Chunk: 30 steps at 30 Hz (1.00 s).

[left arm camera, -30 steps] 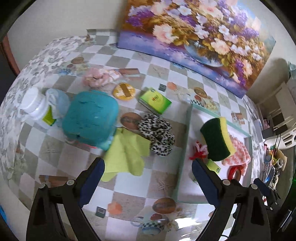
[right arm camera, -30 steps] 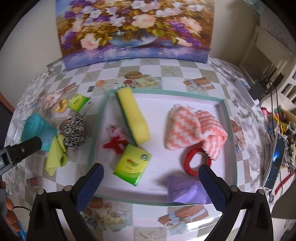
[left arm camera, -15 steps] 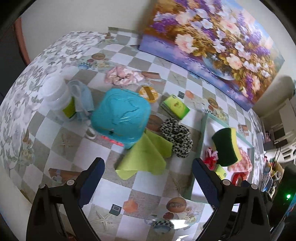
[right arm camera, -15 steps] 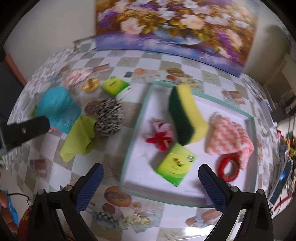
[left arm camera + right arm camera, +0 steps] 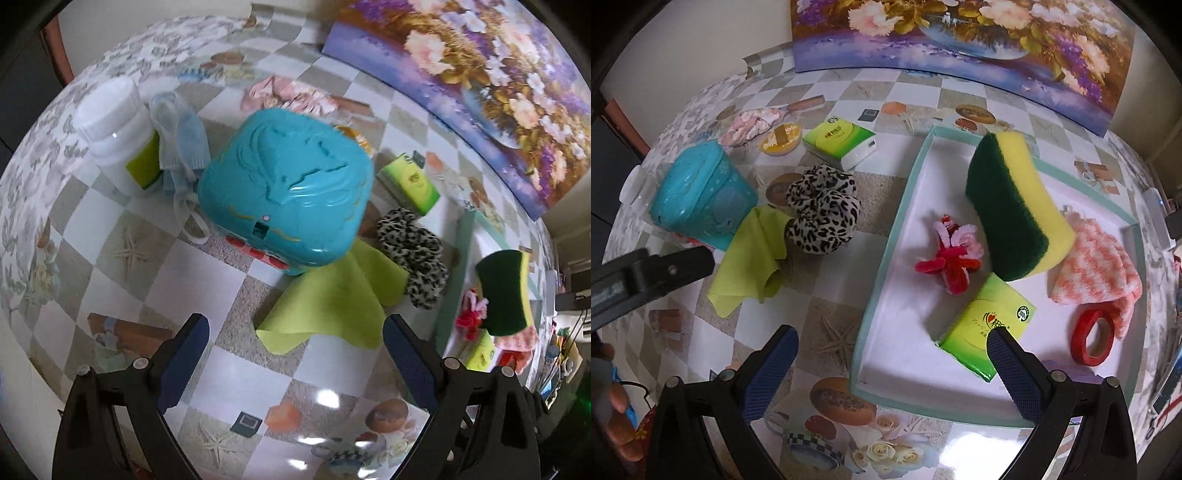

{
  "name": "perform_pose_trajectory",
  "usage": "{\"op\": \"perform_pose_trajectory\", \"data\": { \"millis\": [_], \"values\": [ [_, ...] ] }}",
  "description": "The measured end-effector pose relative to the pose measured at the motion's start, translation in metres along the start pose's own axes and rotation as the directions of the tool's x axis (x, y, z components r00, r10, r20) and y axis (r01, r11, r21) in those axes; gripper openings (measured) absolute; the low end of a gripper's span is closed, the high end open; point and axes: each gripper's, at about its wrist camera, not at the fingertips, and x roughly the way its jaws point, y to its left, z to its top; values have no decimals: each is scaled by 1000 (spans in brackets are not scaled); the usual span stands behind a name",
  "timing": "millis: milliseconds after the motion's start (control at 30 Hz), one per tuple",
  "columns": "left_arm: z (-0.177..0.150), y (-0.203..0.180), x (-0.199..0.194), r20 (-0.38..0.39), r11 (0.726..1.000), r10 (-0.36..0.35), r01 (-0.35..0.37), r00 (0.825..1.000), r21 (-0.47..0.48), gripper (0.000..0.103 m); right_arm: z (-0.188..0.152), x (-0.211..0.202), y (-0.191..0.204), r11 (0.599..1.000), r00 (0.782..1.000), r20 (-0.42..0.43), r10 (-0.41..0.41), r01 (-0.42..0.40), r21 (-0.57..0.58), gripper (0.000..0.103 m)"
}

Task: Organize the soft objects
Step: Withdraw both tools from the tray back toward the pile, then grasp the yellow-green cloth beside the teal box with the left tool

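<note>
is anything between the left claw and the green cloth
Nothing visible. The left claw is open, and only bare tablecloth lies between it and the green cloth. The cloth's far corner is tucked under the teal box, and the leopard scrunchie touches its right edge, which might drag on a pull.

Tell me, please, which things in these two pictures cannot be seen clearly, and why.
- Purple pack, right wrist view: mostly hidden behind the right gripper's finger.
- Round yellow item, left wrist view: nearly all hidden by the teal box.
- Green cloth, left wrist view: its upper part lies under the teal box.
</note>
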Motion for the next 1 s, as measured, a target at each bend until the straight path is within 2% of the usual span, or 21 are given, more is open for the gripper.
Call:
{"op": "perform_pose_trajectory", "data": {
  "millis": [433, 667, 867, 1000],
  "values": [
    [7, -12, 43, -72, 999, -29, 30, 997, 12, 95, -1, 5, -9, 999, 999, -12, -33, 33, -6, 103],
    [12, -28, 56, -70, 998, -31, 35, 997, 50, 95, -2, 5, -14, 999, 999, -17, -41, 41, -1, 103],
    [14, -44, 62, -43, 994, -4, 9, 999, 111, 95, -1, 3, -14, 999, 999, -13, -43, 42, -3, 103],
    [14, -52, 65, -46, 992, 18, -12, 999, 128, 99, -1, 2, -14, 999, 999, -12, -45, 45, -4, 103]
  ]
}}
